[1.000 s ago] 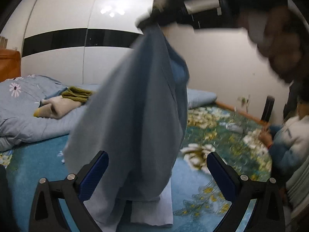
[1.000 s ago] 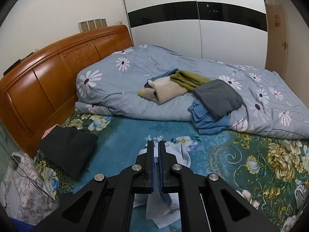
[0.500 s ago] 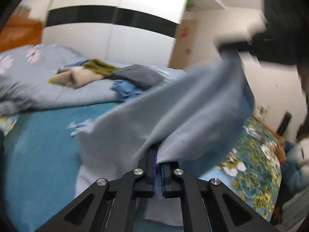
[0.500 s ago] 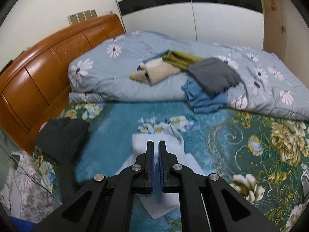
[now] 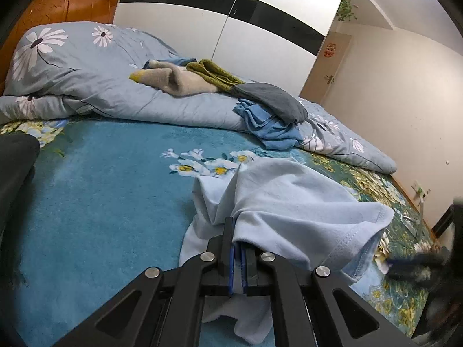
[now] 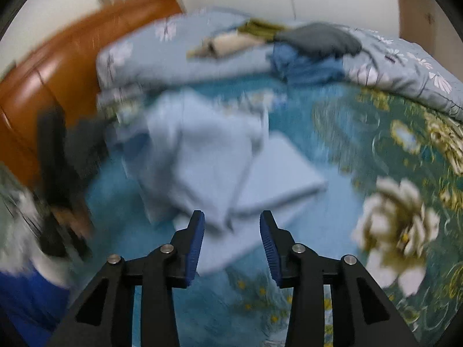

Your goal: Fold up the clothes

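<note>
Laying the light-blue T-shirt [image 5: 289,202] flat on the teal floral bed cover [image 5: 101,202] comes first. Our left hand-held gripper [image 5: 238,256] is clamped on a bunched fold of it, low near the bed; our right hand-held gripper [image 6: 231,231] hangs above the shirt with jaws parted and nothing between them, its view blurred. We judge it best to grip the free hem with the right and pull it taut before creasing.

This is a bedroom in a home. A big bed [image 5: 95,202] has a flowery blue cover, and a soft quilt [image 5: 86,86] lies at the far side. A wooden headboard [image 5: 72,3] and tall white wardrobe [image 5: 202,20] stand behind.
</note>
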### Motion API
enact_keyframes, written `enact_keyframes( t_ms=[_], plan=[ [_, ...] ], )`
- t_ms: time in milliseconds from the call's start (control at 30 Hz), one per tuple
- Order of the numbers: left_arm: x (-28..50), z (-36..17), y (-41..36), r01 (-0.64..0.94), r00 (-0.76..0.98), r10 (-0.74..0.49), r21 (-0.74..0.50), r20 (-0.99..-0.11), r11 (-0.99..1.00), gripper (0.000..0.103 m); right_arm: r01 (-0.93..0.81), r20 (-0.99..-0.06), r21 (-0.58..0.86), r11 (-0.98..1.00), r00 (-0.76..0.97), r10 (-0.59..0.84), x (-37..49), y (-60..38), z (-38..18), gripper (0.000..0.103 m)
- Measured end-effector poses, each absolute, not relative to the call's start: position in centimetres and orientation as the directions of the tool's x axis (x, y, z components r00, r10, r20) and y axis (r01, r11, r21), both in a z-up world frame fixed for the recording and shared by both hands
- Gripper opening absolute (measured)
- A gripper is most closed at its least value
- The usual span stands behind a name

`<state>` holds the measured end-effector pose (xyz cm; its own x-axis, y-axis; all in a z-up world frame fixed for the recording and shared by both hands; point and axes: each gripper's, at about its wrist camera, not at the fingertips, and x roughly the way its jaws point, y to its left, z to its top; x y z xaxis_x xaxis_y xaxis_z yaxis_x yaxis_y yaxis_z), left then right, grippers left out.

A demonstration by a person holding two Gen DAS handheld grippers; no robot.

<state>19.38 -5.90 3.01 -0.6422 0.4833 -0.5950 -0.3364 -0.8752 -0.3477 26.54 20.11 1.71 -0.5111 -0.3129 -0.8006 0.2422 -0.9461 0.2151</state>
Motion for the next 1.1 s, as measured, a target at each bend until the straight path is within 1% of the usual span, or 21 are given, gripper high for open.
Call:
enact_keyframes(
  t_ms=[67, 167, 233, 367, 500, 567, 600, 633, 733, 900, 1000, 1100],
  plan=[
    [19.1, 3.0, -5.9, -0.336, -0.642, 0.479, -0.342, -0.598, -0.877, 0.004, 0.220, -0.825, 0.201, -0.955, -0.488, -0.286, 26.5, 19.8, -0.9, 0.041],
    [18.7, 3.0, -5.9, -0.337, -0.638, 0.480, -0.342, -0.602, -0.877, 0.004, 0.192, -0.809, 0.289, -0.938, -0.475, -0.346, 25.6, 20.0, -2.7, 0.041],
    [18.6, 3.1, -6.0, -0.337, -0.636, 0.479, -0.340, -0.606, -0.878, 0.004, 0.199, -0.774, 0.346, -0.917, -0.491, -0.399, 25.2, 20.0, -2.7, 0.041],
    [18.4, 3.0, -6.4, -0.330, -0.636, 0.468, -0.332, -0.613, -0.884, 0.004, 0.229, -0.714, 0.412, -0.882, -0.521, -0.469, 25.0, 19.7, -1.7, 0.041],
    [18.4, 3.1, -6.8, -0.327, -0.633, 0.465, -0.331, -0.619, -0.885, 0.004, 0.199, -0.713, 0.443, -0.874, -0.513, -0.478, 24.1, 19.6, -2.0, 0.040],
    [18.5, 3.4, -6.9, -0.331, -0.636, 0.459, -0.319, -0.620, -0.888, 0.004, 0.183, -0.711, 0.466, -0.866, -0.505, -0.489, 23.7, 19.5, -2.2, 0.023],
    [18.6, 3.5, -7.0, -0.331, -0.638, 0.456, -0.313, -0.620, -0.890, 0.004, 0.173, -0.706, 0.479, -0.861, -0.507, -0.495, 23.6, 19.5, -2.1, 0.009],
    [18.7, 3.6, -7.1, -0.331, -0.641, 0.454, -0.310, -0.619, -0.891, 0.004, 0.164, -0.700, 0.491, -0.855, -0.510, -0.500, 23.5, 19.5, -2.0, 0.005],
    [19.1, 4.3, -7.4, -0.332, -0.652, 0.450, -0.304, -0.611, -0.893, 0.004, 0.132, -0.672, 0.534, -0.835, -0.534, -0.514, 23.4, 19.7, -1.4, 0.003],
    [20.3, 7.1, -7.7, -0.372, -0.700, 0.434, -0.229, -0.567, -0.899, 0.004, 0.116, -0.592, 0.572, -0.812, -0.626, -0.507, 25.0, 21.9, 2.6, 0.002],
    [21.1, 9.6, -7.7, -0.395, -0.737, 0.424, -0.173, -0.526, -0.902, 0.004, 0.105, -0.561, 0.540, -0.835, -0.695, -0.450, 26.7, 23.3, 6.2, 0.002],
    [22.1, 13.4, -7.8, -0.415, -0.786, 0.420, -0.117, -0.454, -0.902, 0.003, 0.080, -0.526, 0.507, -0.858, -0.760, -0.382, 28.3, 25.1, 10.1, 0.002]
  ],
)
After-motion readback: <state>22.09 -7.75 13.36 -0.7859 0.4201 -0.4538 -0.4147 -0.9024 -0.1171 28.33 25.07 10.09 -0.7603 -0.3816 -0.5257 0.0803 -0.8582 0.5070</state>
